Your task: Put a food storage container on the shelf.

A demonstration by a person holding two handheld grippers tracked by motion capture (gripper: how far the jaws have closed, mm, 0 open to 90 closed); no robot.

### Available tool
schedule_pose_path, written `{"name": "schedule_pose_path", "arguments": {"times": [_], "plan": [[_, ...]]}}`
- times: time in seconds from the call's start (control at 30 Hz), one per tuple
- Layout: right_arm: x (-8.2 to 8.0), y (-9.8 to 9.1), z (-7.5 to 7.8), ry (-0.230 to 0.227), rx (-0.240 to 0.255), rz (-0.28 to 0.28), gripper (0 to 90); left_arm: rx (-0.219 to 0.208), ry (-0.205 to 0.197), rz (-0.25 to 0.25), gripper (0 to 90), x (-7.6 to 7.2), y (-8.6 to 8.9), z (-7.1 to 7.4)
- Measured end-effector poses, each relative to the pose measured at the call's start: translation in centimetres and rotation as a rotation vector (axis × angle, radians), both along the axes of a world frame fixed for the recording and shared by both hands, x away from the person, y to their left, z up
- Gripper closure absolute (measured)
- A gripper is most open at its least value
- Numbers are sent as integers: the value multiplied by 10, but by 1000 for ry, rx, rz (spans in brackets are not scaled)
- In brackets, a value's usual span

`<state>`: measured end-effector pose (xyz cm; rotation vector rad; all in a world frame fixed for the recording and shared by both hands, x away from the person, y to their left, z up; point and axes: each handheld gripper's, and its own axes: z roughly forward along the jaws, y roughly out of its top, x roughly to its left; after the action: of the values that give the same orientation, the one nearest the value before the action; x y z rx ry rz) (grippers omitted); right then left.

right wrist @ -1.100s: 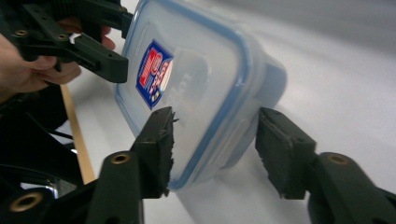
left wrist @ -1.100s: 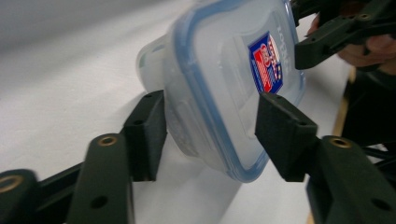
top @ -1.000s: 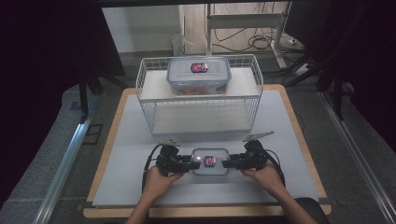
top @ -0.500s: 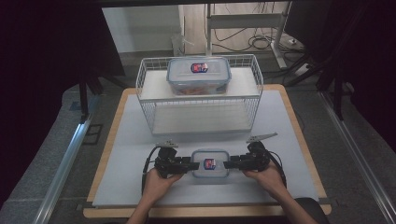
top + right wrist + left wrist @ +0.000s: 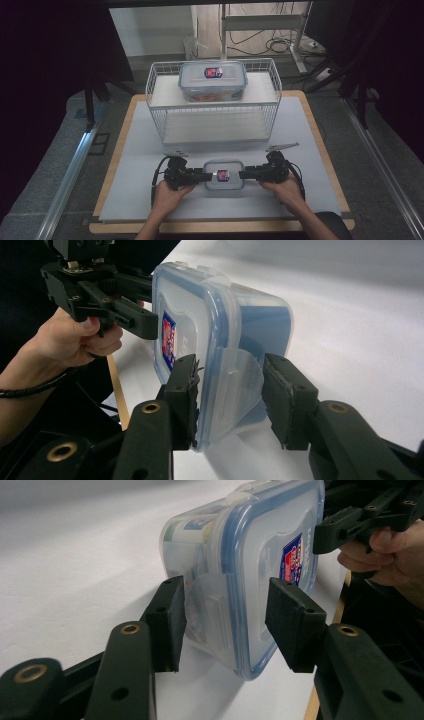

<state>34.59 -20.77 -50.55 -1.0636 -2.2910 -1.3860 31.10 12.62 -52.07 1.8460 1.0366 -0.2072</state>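
Left gripper view is cutting off the small container's (image 5: pixel 250 575) far end. Since the earlier frame, both grippers' jaws have been closing around its side clasps. On the white mat (image 5: pixel 135 165), the left gripper (image 5: pixel 200 176) is touching one end; the right gripper (image 5: pixel 246 174) is pinching the opposite clasp flap.

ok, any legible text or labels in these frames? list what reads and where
None can be read.
Small container, lid sticker: red and blue print, too blurred to read.
Large container on the wire rack, lid sticker: too small to read.
Label inside the small container: blurred.
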Motion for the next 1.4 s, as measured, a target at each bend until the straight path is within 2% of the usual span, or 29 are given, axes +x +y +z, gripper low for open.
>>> {"name": "schedule_pose_path", "arguments": {"times": [0.13,0.33,0.6,0.93,1.4], "plan": [[0,1,3,-9,-2,-6,589,6,-11,6,511,0,0,6],[1,0,19,-59,30,-15,590,-2,-64,19,513,1,1,25],[5,2,35,-103,37,-5,589,3,-96,24,515,3,3,43],[11,6,63,-138,61,-10,589,17,-143,31,515,10,6,77],[23,13,97,-179,70,-11,589,18,-193,40,515,20,14,109]]}}
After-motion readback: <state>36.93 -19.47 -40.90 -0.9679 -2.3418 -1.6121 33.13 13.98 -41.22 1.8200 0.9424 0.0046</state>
